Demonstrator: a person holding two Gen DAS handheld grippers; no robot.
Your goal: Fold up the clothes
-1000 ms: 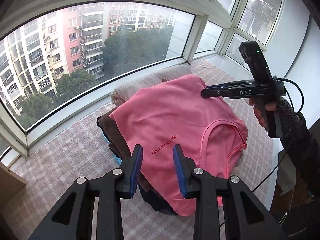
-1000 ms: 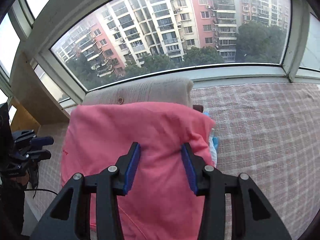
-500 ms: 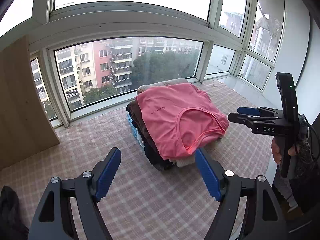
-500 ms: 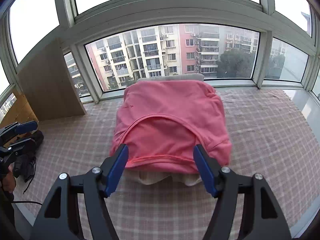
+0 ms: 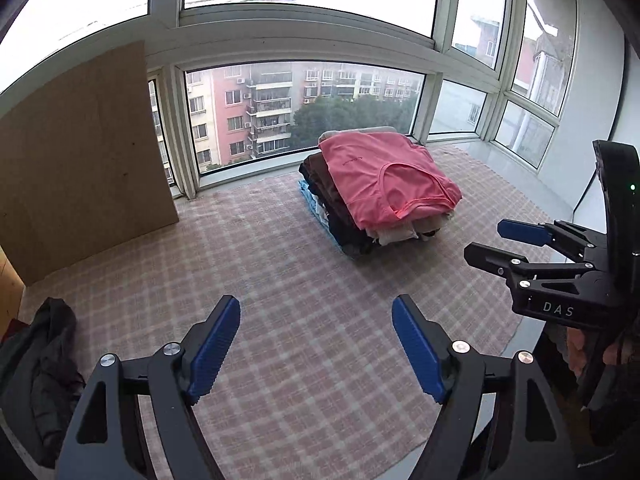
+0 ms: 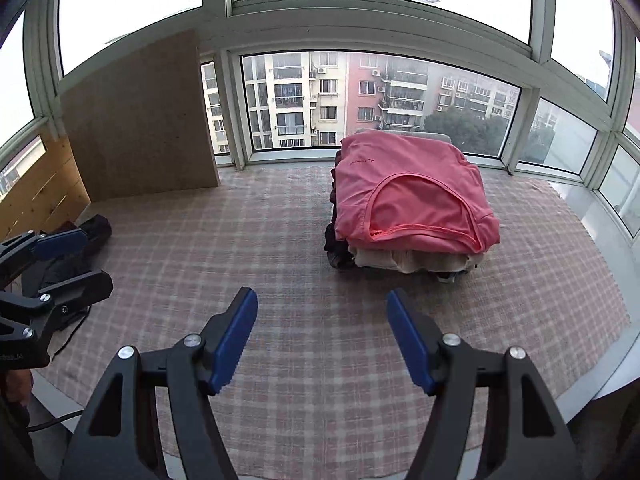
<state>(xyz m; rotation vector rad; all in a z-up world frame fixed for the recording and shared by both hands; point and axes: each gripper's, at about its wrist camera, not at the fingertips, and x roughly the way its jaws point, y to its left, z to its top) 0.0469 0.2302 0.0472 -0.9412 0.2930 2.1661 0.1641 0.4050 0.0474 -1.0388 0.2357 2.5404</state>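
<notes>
Left gripper [image 5: 316, 342]: jaws just opened wide, nothing between them, above the checked cloth [image 5: 280, 288].
Right gripper [image 6: 322, 338]: jaws spread wide after opening, empty, over the same cloth.
Dark garment [image 5: 36, 376]: crumpled at the near left edge of the cloth.
Pile of folded clothes [image 6: 412, 216]: at the far right of the cloth, near the window [image 6: 380, 100], well apart from both grippers.
Pink top [image 5: 384, 180]: folded, on top of the pile, neckline toward the near side.
Brown board [image 5: 80, 152]: upright at far left, against the window frame.
</notes>
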